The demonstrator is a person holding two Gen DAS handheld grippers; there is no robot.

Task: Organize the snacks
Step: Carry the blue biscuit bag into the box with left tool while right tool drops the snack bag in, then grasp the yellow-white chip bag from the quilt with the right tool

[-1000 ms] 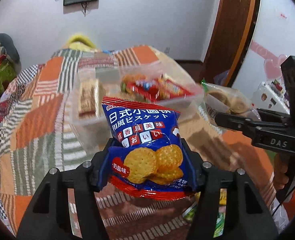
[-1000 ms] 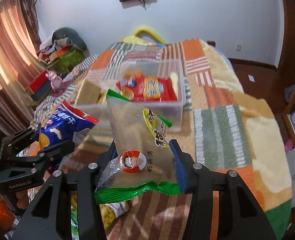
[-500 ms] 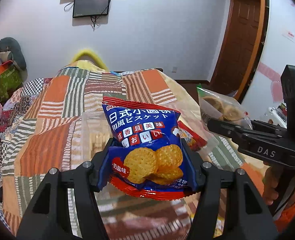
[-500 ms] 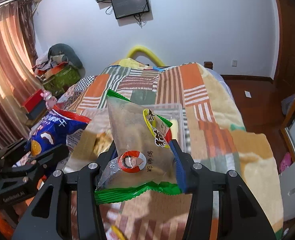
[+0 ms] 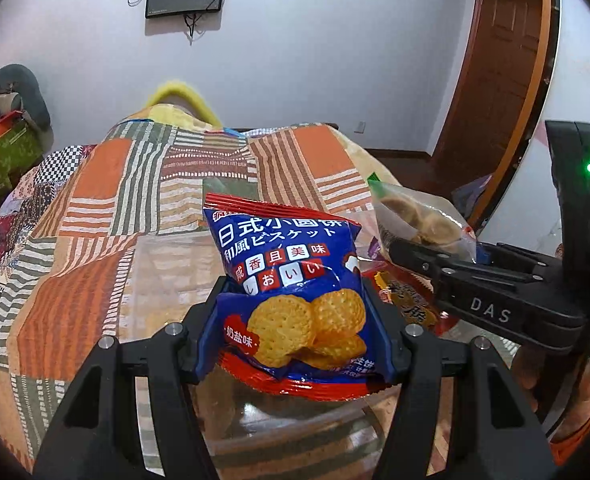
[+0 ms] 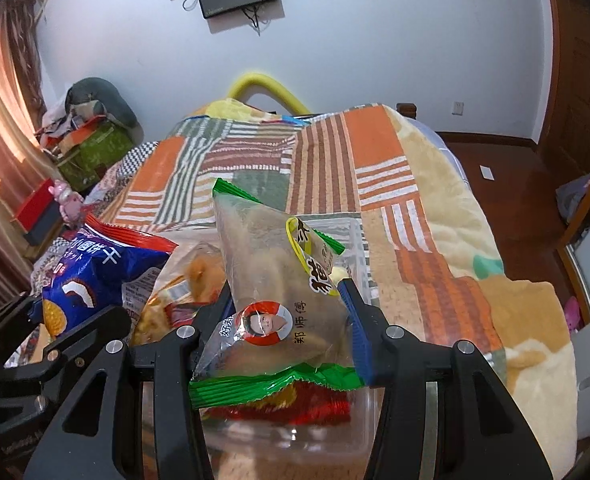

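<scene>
- Biscuit bag, blue and red: clamped upright between the pads of the left gripper, above a clear bin on the patchwork blanket.
- Green-edged pastry bag: clamped in the right gripper, over the bin's right part, red packets beneath.
- The two bags sit side by side, near each other.
</scene>
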